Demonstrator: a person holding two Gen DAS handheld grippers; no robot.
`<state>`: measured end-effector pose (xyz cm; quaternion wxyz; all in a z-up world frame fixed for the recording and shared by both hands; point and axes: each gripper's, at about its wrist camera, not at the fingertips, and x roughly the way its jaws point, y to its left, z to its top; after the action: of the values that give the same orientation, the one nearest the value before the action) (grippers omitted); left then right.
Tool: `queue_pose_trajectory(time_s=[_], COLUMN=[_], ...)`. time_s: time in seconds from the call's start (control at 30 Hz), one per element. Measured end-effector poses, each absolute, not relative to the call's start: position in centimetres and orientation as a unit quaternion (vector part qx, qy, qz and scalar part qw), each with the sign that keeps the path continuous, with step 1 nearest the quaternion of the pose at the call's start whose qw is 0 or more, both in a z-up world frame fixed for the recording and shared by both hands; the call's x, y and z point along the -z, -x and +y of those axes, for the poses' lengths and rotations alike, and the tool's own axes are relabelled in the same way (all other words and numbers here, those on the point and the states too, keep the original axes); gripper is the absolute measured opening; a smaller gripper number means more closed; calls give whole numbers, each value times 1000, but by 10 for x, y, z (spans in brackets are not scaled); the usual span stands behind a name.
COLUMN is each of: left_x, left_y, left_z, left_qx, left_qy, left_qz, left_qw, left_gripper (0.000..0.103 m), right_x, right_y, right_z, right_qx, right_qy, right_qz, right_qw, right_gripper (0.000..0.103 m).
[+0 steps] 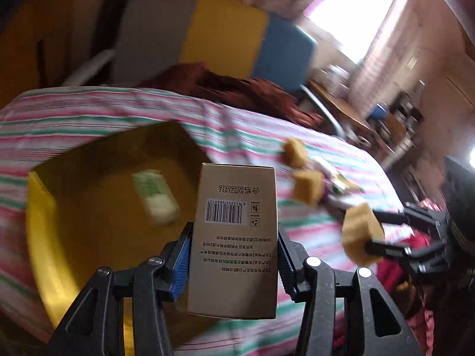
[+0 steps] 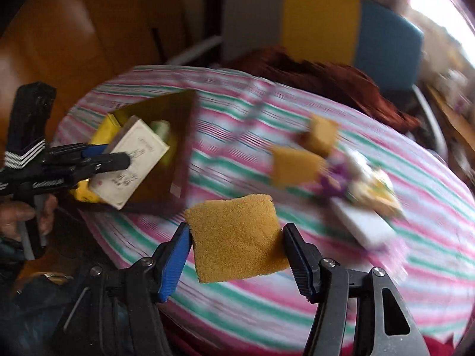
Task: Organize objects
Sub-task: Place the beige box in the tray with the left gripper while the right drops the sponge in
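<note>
A bed with a striped sheet (image 1: 89, 112) of pink, green and white fills most of both views. At 12 o'clock behind it stands a board (image 1: 225, 32) in grey, yellow and blue. An open yellow box (image 1: 41, 237) sits on the bed at 9 o'clock in the left view; a small green and white pack (image 1: 156, 198) lies inside, too blurry to read.

The left claw (image 1: 234, 255) holds a tan carton (image 1: 234, 237) tight between its pads, over the near side of the yellow box. The carton shows a barcode and upside-down print; I can read "20250315".

The right claw (image 2: 236, 250) grips a yellow sponge (image 2: 236, 237), lifted above the sheet. Two more sponges (image 2: 297, 164) lie at 1 o'clock from it, next to some blurry packets (image 2: 371, 195) I cannot make out.
</note>
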<state>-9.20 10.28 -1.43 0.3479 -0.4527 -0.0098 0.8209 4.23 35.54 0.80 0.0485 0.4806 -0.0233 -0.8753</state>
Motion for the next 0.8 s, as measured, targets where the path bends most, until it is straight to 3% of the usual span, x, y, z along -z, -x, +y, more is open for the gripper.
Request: queue_pose_trajectory(time_s=[0.43, 0.5, 0.53, 0.57, 0.63, 0.8], left_x=[37, 42, 46, 47, 49, 40], left_y=[195, 210, 217, 220, 223, 206], left_z=[14, 4, 1, -4, -12, -28], left_qx=[-855, -861, -864, -865, -868, -881], left_qy=[474, 473, 477, 477, 474, 452], left_qz=[-28, -33, -29, -30, -38, -50], left_qw=[208, 182, 162, 151, 142, 129], left_gripper=[51, 55, 62, 68, 68, 69], right_x=[38, 46, 52, 57, 66, 74], right_y=[53, 60, 63, 65, 67, 61], right_z=[200, 183, 173, 162, 147, 135], right_qx=[849, 843, 837, 830, 821, 819], right_qy=[-490, -497, -501, -506, -511, -514], right_qz=[-39, -36, -37, -38, -40, -24], right_qw=[192, 204, 216, 232, 251, 253], right_gripper=[63, 66, 66, 70, 81, 90])
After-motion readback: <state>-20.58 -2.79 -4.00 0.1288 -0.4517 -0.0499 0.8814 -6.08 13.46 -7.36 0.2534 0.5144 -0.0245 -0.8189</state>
